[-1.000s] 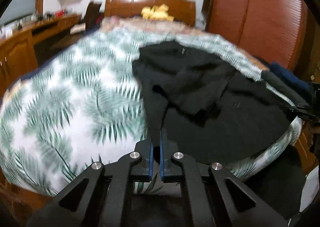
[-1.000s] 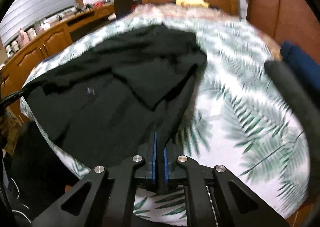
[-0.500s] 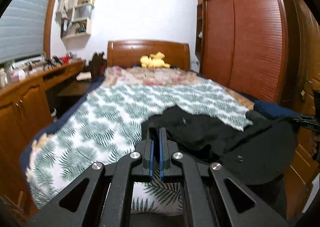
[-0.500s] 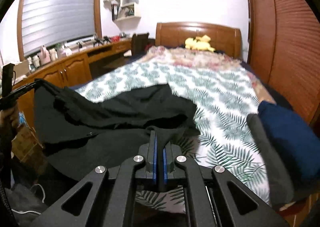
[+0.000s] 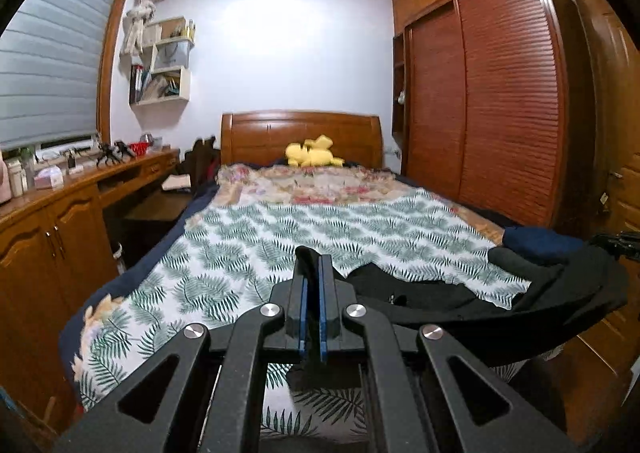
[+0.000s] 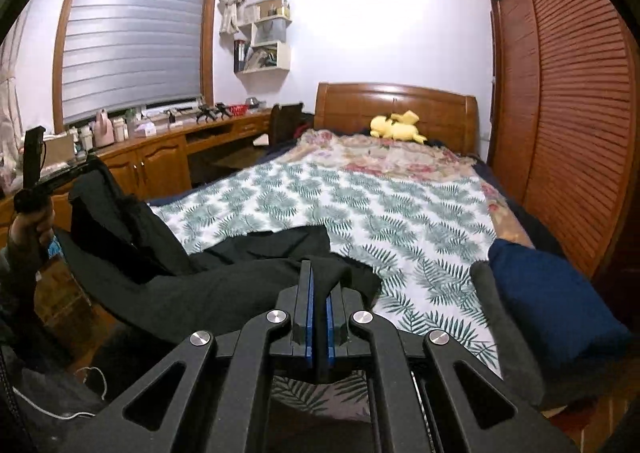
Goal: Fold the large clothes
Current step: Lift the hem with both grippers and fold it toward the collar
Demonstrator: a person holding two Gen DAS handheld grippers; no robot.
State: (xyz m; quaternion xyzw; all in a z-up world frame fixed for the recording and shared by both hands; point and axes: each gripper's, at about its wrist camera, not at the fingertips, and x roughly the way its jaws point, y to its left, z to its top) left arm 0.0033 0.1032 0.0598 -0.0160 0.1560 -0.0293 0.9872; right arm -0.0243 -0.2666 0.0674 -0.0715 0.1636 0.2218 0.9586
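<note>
Right wrist view: black garment (image 6: pixel 208 289) strung crosswise over the bed's foot (image 6: pixel 400 221), both grippers' jaws clamped on its edge.

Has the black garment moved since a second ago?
Yes. The black garment has been lifted up off the bed, now hanging between both shut grippers.

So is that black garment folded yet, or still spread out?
Neither: the black garment hangs rumpled, its near edge stretched between both grippers' shut fingers and lifted, its far part trailing on the bed.
</note>
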